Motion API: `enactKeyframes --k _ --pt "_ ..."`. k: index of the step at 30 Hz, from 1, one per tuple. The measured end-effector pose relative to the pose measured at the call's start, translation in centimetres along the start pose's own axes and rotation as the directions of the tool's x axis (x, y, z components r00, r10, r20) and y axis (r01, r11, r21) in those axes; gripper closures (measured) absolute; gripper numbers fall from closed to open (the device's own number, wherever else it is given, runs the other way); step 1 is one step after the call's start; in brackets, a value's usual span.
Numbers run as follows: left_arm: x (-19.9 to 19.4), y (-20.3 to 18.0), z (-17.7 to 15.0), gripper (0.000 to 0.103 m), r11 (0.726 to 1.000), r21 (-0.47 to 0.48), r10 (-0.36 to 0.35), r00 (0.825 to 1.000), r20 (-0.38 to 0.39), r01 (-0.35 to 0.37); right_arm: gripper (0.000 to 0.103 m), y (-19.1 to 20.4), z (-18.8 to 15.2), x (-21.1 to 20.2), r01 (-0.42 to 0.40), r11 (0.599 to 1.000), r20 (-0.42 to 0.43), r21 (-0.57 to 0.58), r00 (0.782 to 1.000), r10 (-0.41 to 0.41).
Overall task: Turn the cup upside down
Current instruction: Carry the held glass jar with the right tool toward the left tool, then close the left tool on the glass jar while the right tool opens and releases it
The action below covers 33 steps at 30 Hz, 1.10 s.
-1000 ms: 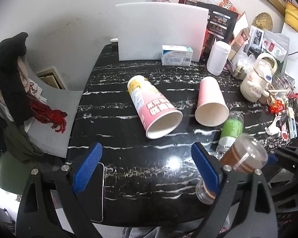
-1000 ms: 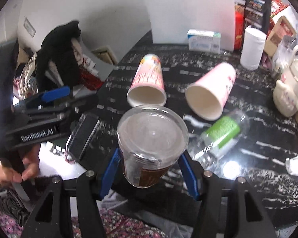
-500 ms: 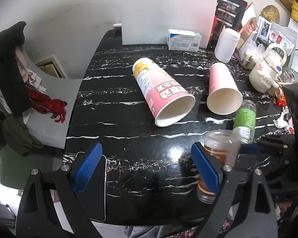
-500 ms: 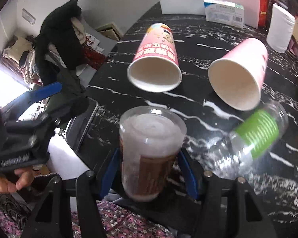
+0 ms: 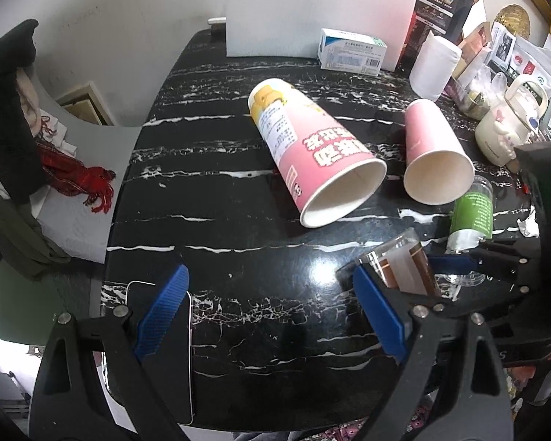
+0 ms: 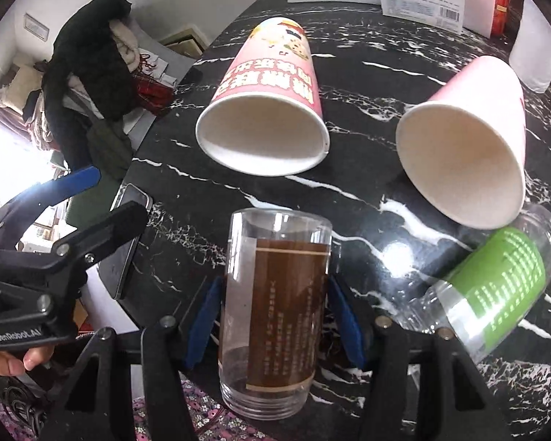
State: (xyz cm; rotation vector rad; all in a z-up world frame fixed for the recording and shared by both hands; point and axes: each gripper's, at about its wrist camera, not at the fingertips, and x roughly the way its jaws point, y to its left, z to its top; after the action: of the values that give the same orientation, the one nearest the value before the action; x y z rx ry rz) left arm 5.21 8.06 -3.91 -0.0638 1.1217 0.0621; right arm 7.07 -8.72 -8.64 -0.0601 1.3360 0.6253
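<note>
My right gripper (image 6: 273, 325) is shut on a clear plastic cup with a brown label (image 6: 275, 308). It holds the cup over the near edge of the black marble table (image 6: 367, 73), tilted with one end pointing away from me. The same cup (image 5: 404, 264) shows in the left wrist view, just behind my left gripper's right finger. My left gripper (image 5: 272, 316) is open and empty over the table's near edge.
A printed pink paper cup (image 5: 312, 154) and a plain pink paper cup (image 5: 431, 154) lie on their sides mid-table. A green-labelled clear bottle (image 6: 496, 290) lies at the right. A phone (image 5: 165, 349) lies at the near left edge. A white board, box and clutter line the back.
My right gripper has turned the clear cup from facing the camera end-on to showing its side, and moved it closer to the table. My left gripper has shifted forward slightly.
</note>
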Motion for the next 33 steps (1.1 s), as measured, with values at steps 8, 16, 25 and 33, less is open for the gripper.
enactKeyframes --k 8,16,25,33 --pt "0.4 -0.5 -0.5 0.012 1.000 0.008 -0.010 1.000 -0.008 0.010 0.043 1.2 -0.4 0.2 0.053 0.998 0.009 -0.020 0.999 -0.053" --pt "0.2 -0.7 -1.1 0.012 1.000 0.010 -0.010 1.000 -0.006 0.010 0.042 2.4 -0.7 0.1 0.116 0.992 0.025 -0.051 0.993 -0.115" --pt "-1.4 -0.9 -1.3 0.012 1.000 -0.003 -0.003 1.000 0.018 0.003 0.034 2.6 -1.5 -1.9 0.129 0.990 0.074 -0.060 0.989 -0.124" --pt "-3.1 -2.7 -1.0 0.012 0.999 -0.001 -0.037 0.999 0.028 0.037 0.033 2.3 -4.1 -6.5 0.135 0.990 0.162 -0.049 0.979 -0.126"
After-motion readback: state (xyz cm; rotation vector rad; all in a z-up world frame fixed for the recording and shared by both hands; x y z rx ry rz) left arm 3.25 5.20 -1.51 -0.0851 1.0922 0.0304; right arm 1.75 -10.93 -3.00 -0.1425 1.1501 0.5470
